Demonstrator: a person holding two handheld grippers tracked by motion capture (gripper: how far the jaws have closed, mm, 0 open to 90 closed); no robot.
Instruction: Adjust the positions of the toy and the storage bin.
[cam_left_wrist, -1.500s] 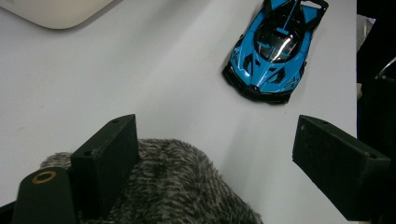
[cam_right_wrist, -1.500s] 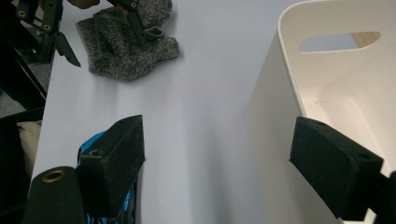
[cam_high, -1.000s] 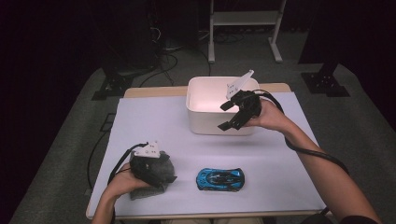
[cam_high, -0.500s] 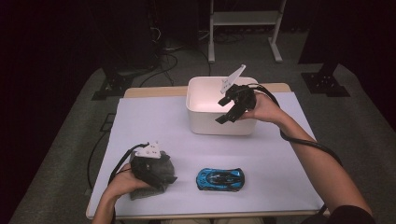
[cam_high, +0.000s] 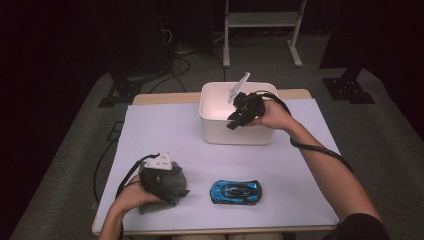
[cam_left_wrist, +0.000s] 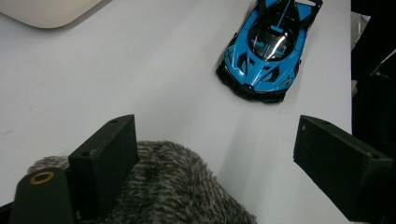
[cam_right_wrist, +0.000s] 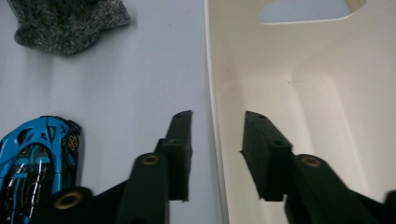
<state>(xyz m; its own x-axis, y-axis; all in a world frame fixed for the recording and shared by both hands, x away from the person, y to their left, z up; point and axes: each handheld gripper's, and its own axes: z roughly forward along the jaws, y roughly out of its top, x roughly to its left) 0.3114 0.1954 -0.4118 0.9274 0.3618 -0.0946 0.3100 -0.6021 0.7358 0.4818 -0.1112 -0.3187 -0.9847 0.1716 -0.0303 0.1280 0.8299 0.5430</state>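
R gripper (cam_right_wrist: 214, 140) straddles the white bin (cam_high: 215, 131) front wall, jaws just closing in, not visibly clamped yet. L gripper (cam_left_wrist: 224, 172) jaws wide apart over grey fuzzy cloth (cam_left_wrist: 182, 191); blue car (cam_left_wrist: 268, 49) at 1 o'clock.

Glossy car (cam_left_wrist: 268, 44), fuzzy knit cloth (cam_left_wrist: 173, 186), smooth plastic bin (cam_right_wrist: 280, 93).

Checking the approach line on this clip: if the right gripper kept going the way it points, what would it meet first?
Probably the white bin's near wall: the right gripper straddles its rim, jaws just closing, apparently not yet gripping it.
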